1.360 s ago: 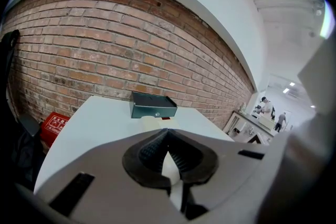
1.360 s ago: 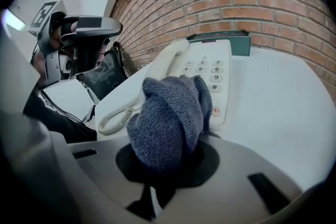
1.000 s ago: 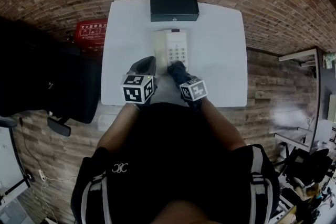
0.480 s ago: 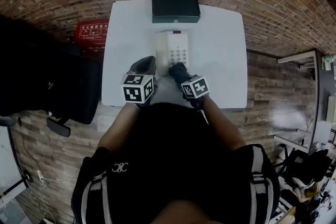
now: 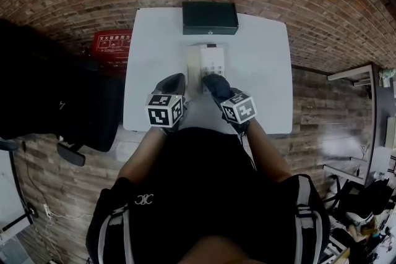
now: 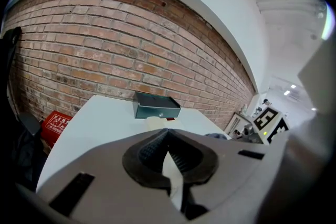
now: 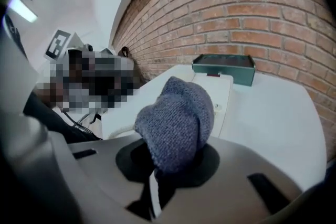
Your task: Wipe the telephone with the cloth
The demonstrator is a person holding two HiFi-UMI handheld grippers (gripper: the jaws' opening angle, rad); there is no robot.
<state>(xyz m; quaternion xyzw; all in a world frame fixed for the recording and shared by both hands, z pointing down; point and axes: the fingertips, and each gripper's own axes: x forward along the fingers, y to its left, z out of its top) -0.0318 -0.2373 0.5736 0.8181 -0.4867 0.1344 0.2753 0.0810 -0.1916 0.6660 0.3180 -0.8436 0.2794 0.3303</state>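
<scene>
From the head view, the phone (image 5: 206, 63) is lying on the white surface (image 5: 263, 77), with a dark box (image 5: 210, 17) just beyond the phone's far end. The right hand-held gripper (image 5: 214, 81) is reaching over the phone's near end and pressing a grey cloth (image 5: 211, 79) onto the keypad area. The left hand-held gripper (image 5: 171, 79) is hovering just left of the phone, near its handset side, and does not appear to be touching it.

In the left gripper view, the left hand-held gripper (image 6: 167, 137) is showing its jaws drawn together at the tips and carrying nothing. The phone (image 6: 157, 122) is peeking out just past them, with the box (image 6: 156, 105) behind the phone.

In the right gripper view, the right hand-held gripper (image 7: 160, 168) is clamping the cloth (image 7: 177, 119), which is bulging up in a thick wad above the jaws. The phone (image 7: 219, 93) is lying directly ahead of the wad, with the box (image 7: 224, 67) past the phone.

The wiping appears to be under way at the phone's near end. Nothing is pinning the phone down, so a firm stroke could be pushing it towards the box or twisting it on the smooth surface. The wad could also be catching the handset and lifting it from its cradle, or pressing keys. A loose grip on so bulky a wad risks the cloth slipping free during a stroke.
</scene>
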